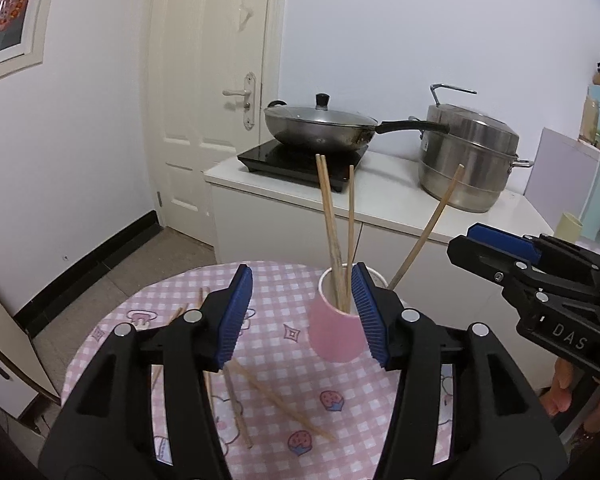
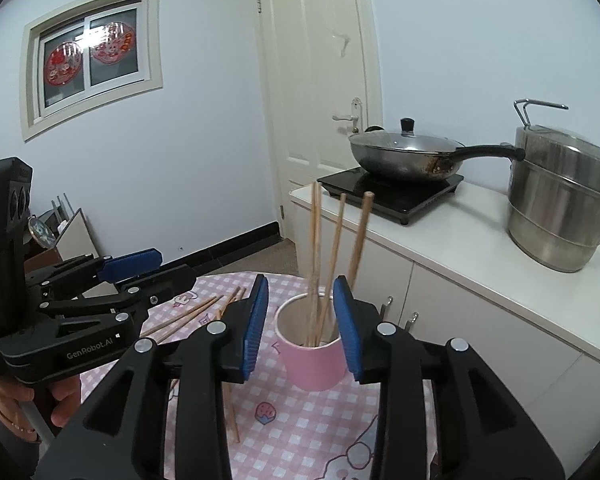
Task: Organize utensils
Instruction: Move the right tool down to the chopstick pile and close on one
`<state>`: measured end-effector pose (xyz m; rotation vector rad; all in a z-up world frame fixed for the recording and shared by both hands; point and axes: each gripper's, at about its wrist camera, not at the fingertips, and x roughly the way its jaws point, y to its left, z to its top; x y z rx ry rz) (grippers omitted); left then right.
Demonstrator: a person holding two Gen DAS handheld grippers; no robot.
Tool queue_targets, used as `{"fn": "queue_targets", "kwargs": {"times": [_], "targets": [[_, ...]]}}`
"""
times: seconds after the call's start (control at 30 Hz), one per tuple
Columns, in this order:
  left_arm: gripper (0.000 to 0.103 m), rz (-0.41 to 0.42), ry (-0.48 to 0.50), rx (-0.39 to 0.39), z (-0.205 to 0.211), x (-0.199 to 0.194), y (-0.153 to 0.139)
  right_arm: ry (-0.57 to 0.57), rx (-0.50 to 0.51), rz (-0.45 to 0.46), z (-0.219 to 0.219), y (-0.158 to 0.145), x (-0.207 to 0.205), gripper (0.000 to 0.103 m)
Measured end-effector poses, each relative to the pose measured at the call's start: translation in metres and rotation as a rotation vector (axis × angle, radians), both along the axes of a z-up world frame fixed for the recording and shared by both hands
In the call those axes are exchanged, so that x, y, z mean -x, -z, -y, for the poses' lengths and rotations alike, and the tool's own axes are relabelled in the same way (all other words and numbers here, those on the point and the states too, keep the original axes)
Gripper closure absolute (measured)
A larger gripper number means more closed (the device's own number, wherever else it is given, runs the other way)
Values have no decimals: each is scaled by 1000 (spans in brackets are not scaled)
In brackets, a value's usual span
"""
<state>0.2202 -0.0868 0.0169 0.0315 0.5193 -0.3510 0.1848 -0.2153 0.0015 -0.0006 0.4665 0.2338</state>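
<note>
A pink paper cup (image 1: 334, 334) (image 2: 314, 364) stands upright on the pink checked tablecloth (image 1: 284, 304) (image 2: 300, 428), with several wooden chopsticks (image 1: 327, 216) (image 2: 338, 240) standing in it. More chopsticks (image 1: 284, 402) (image 2: 180, 320) lie loose on the cloth to the cup's left. My left gripper (image 1: 302, 280) is open, its blue pads apart and its right pad beside the cup's rim. My right gripper (image 2: 301, 280) is open too, with the cup beyond the gap between its pads and nothing pressed. Each gripper also shows at the edge of the other's view, right gripper (image 1: 500, 248) and left gripper (image 2: 132, 264).
Behind the table runs a white counter (image 1: 380, 196) with a lidded wok (image 1: 320, 124) on a black induction hob (image 1: 300, 160) and a steel steamer pot (image 1: 464, 156). A white door (image 1: 216, 80) is at the back. A hand (image 2: 60, 400) holds the left gripper's handle.
</note>
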Motion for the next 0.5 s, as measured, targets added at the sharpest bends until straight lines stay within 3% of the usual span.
{"fn": "queue_targets", "kwargs": {"times": [0.27, 0.5], "targets": [[46, -14, -32, 0, -35, 11, 3, -56, 33, -8, -27, 7, 3, 70], [46, -92, -76, 20, -85, 2, 22, -125, 49, -44, -65, 25, -8, 70]]}}
